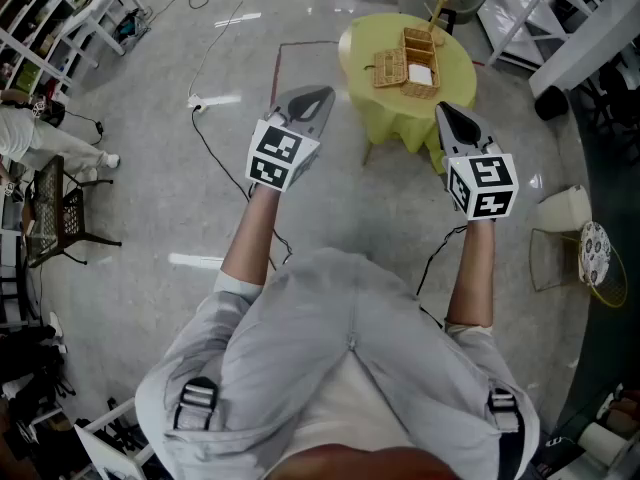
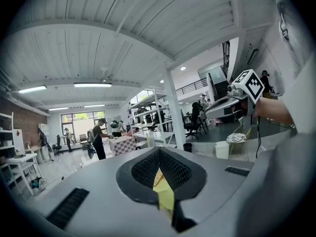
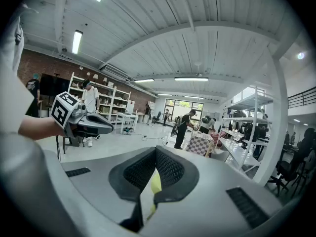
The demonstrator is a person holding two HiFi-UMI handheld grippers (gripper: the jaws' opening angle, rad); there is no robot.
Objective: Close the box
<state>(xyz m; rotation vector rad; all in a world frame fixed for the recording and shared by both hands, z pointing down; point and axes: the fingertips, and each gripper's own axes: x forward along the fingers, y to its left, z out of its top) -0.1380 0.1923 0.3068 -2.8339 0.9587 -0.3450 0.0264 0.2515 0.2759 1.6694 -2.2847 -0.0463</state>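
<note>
Both pairs of jaws shut, empty — the box [image 1: 422, 60] lies far ahead of us.
We hold the right gripper [image 1: 447, 116] nearer it than the left gripper [image 1: 316, 98].

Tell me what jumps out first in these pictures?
Two grey tongs are held out ahead of the person: the left tongs and the right tongs, both shut, each carrying a cube of black-and-white square markers. Beyond them, a round table under a yellow-green cloth bears a wicker box.

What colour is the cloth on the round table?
Yellow-green; the cloth shows best in the head view.
</note>
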